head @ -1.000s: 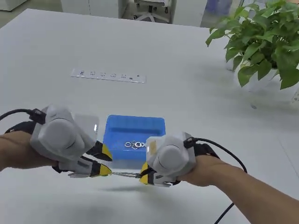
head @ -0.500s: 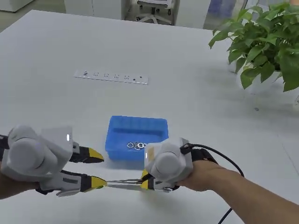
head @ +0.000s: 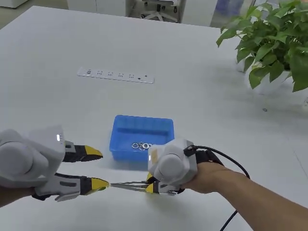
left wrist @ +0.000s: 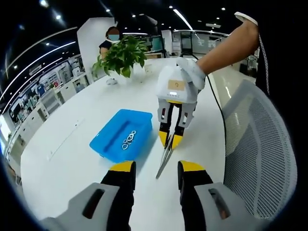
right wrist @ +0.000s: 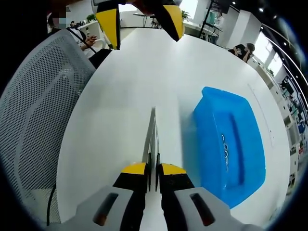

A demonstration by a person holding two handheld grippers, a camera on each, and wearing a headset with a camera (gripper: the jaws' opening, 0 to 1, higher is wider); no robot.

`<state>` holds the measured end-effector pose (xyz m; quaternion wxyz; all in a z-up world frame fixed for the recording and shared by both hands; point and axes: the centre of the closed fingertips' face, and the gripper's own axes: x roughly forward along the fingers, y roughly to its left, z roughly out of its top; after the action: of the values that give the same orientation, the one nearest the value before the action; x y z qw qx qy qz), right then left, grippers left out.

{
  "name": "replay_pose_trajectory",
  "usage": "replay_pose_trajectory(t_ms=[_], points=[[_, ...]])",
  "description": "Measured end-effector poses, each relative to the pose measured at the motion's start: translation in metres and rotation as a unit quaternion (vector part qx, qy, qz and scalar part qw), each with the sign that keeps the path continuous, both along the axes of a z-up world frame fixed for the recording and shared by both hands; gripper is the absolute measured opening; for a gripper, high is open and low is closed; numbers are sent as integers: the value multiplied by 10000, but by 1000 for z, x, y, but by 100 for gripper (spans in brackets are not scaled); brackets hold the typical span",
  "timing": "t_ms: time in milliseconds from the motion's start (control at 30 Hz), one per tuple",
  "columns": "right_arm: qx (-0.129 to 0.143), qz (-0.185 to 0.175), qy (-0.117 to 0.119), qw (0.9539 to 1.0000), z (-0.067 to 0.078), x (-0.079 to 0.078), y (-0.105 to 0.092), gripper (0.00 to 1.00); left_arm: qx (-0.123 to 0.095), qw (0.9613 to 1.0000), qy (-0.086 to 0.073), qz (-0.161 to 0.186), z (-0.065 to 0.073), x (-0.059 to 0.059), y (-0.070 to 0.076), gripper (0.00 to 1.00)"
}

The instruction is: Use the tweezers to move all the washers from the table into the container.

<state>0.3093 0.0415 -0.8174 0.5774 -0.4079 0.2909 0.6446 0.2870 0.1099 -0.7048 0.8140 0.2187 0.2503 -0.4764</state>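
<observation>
Compared with one second before, the left gripper (head: pixel 101 168) is standing farther to the left, away from the shallow blue plastic container (head: pixel 144 120), and the gap between it and the right gripper (head: pixel 150 185) is wider. At this moment the right gripper is keeping its jaws narrow, pressing on the rear end of the thin silver metal tweezers (head: pixel 127 185), which are pointing to the left gripper. The left gripper is holding its yellow-tipped jaws wide apart with nothing inside. The head view is showing the tweezers' tip just beside the lower left jaw, but the left gripper view (left wrist: pixel 157 168) is showing that tip (left wrist: pixel 166 156) hanging above the white table (head: pixel 192 96), between the two open jaws and not touching them, with the right gripper (left wrist: pixel 170 140) facing it. The right gripper view (right wrist: pixel 153 169) is showing the two tweezers arms (right wrist: pixel 151 139) lying very close together; whether something is between the tips I cannot tell. Several small silver metal washers (head: pixel 140 146) are lying in a short row inside the container, which is resting on the table just behind both grippers. The head view is also giving a white power strip (head: pixel 115 75) and a green leafy potted plant (head: pixel 269 43) farther back, while both gripper views are giving a grey mesh chair (left wrist: pixel 260 144) at the table's edge.
</observation>
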Motion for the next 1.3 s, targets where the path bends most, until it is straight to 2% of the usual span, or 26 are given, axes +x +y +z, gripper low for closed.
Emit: replay_pose_trajectory(t_ms=[467,767,900,1067,1300], points=[[6,20,-14,10000,0,-1,-1,13,0,9999,-12,102,-1,1,5,42],[106,-11,-52,9999,4,0,0,21,-69,9999,-42,147,3,4,7,44],[183,-59,-113,9998,12,3,-1,23,-121,9998,-42,160,5,5,6,47],[363,-198,-155,9990,29,7,-1,27,-184,9997,-8,163,7,5,5,51],[627,-557,-199,9963,50,19,-9,34,-296,9994,39,197,8,7,4,58]])
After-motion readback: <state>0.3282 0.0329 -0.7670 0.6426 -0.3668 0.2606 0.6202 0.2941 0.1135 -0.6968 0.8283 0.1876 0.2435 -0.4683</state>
